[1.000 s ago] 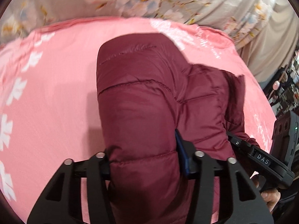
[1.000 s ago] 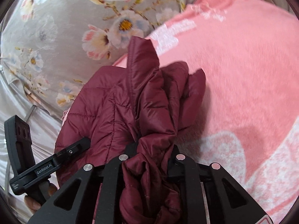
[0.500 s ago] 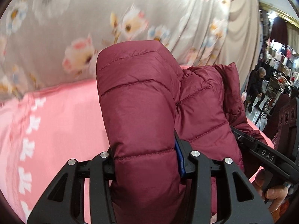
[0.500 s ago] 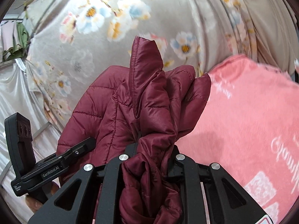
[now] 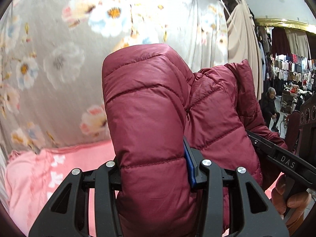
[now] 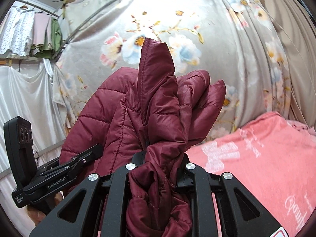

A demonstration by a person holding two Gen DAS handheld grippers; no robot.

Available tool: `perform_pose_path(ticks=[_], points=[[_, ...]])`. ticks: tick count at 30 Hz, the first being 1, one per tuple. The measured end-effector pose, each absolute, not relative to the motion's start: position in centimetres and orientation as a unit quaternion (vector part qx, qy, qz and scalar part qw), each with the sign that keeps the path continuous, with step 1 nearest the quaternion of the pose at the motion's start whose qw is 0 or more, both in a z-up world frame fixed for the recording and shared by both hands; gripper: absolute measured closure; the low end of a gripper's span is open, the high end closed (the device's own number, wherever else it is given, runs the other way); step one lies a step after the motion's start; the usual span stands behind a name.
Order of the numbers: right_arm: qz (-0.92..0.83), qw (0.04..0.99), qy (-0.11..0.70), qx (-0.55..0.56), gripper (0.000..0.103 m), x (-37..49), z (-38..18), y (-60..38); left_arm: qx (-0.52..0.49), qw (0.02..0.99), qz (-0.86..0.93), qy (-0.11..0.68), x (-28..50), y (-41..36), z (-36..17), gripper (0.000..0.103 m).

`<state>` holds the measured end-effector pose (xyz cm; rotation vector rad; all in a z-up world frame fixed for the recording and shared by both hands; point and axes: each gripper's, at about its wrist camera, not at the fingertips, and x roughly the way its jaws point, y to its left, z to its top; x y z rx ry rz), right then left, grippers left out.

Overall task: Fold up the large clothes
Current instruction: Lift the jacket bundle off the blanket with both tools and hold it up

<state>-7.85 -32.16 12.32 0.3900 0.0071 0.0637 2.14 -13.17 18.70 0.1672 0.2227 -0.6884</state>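
Burgundy puffer jacket [image 5: 150,118], centre frame: quilted cloth with a soft sheen, stitched in padded bands. The left gripper [image 5: 156,169] clamping it is matt black plastic with shiny metal screw heads; same for the right gripper [image 6: 160,167]. Pink blanket [image 6: 256,167], lower right, looks fuzzy. Floral sheet [image 5: 59,49] behind: smooth matt cloth.

A grey floral sheet [image 5: 83,55] hangs as a backdrop behind a surface covered with a pink blanket [image 6: 262,158]. Beige curtains [image 5: 243,45] drape beside it. To the right, racks of clothes [image 5: 290,71] fill a shop; pale garments [image 6: 29,33] hang high on the left.
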Motion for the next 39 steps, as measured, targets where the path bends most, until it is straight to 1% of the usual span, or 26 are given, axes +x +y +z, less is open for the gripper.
perform_pose_path(ticks=[6, 13, 16, 20, 25, 30, 39], points=[[0.064, 0.986, -0.027, 0.153, 0.086, -6.7, 16.5, -28.6, 0.075, 0.943, -0.318, 0.056, 2.2, -9.5, 21.5, 0.061], [0.103, 0.987, -0.053, 0.113, 0.086, -5.2, 20.1, -24.1, 0.057, 0.952, -0.300, 0.010, 2.9, -4.2, 24.2, 0.061], [0.114, 0.987, -0.054, 0.102, 0.086, -4.0, 21.0, -22.4, 0.055, 0.954, -0.293, -0.010, 3.2, -2.0, 25.2, 0.061], [0.119, 0.987, -0.034, 0.103, 0.086, -1.1, 20.9, -20.7, 0.055, 0.958, -0.282, -0.026, 4.5, 0.1, 25.4, 0.061], [0.124, 0.986, 0.010, 0.112, 0.086, 4.0, 18.2, -19.5, 0.056, 0.961, -0.270, -0.001, 8.2, 1.7, 23.4, 0.060], [0.122, 0.982, 0.066, 0.127, 0.086, 9.2, 13.9, -19.0, 0.059, 0.963, -0.258, 0.051, 12.8, 2.2, 19.3, 0.060], [0.115, 0.969, 0.152, 0.156, 0.086, 17.1, 5.1, -19.0, 0.052, 0.958, -0.240, 0.150, 20.2, 1.9, 10.0, 0.061]])
